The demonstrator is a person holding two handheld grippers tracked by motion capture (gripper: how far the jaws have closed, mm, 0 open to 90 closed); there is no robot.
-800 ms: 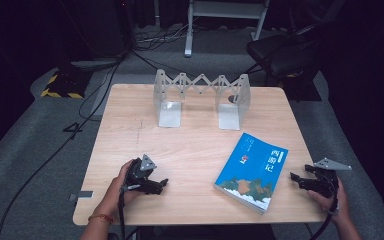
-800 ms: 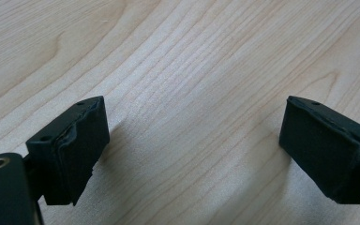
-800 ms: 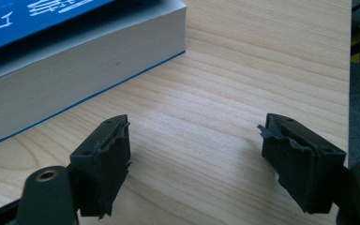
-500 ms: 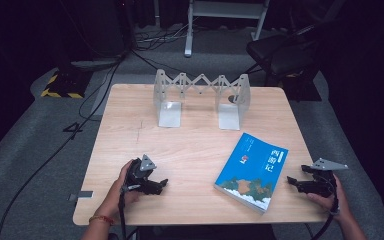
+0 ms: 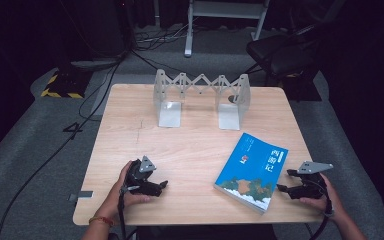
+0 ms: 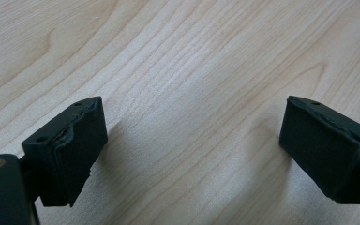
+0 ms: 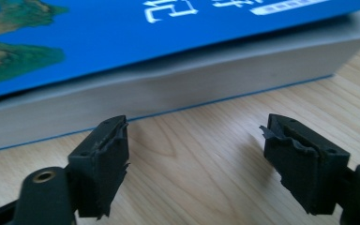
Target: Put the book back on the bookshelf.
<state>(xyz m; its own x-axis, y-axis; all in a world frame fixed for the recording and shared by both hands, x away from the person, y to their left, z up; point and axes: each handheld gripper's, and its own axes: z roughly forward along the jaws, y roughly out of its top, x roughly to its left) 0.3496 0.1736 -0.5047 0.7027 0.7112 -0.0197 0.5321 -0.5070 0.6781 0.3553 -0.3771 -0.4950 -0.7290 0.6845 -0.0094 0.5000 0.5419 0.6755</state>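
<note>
Nearest us, our left gripper (image 5: 149, 182) rests on the table (image 5: 190, 145), well to the left of the book (image 5: 252, 171); in the left gripper view its jaws stand wide apart over bare wood, nothing between them. Our right gripper (image 5: 286, 181) sits just right of the book, level with its lower half. In the right gripper view (image 7: 194, 164) its jaws gape too, pointed at the book's page edge (image 7: 178, 93) and not touching it.

The book lies flat, cover up, near the table's front right, turned at a slant. We judge it a thick paperback: fairly heavy for one gripper, stiff through the block but with a limp cover that may lift on its own. The glossy blue cover looks slippery, so a pinch on the cover alone would likely slide. The better hold, we think, is across the full thickness at the page edge or spine, and the block sits flush on the wood, so a jaw needs a raised corner to get under.

Beyond the book stands a metal rack (image 5: 201, 97) with a zigzag back and two upright ends, empty, toward the far edge.

The table is pale, smooth wood. Past the rack lie grey carpet, loose cables (image 5: 105, 85), a chair (image 5: 285, 52) and dark surroundings.
</note>
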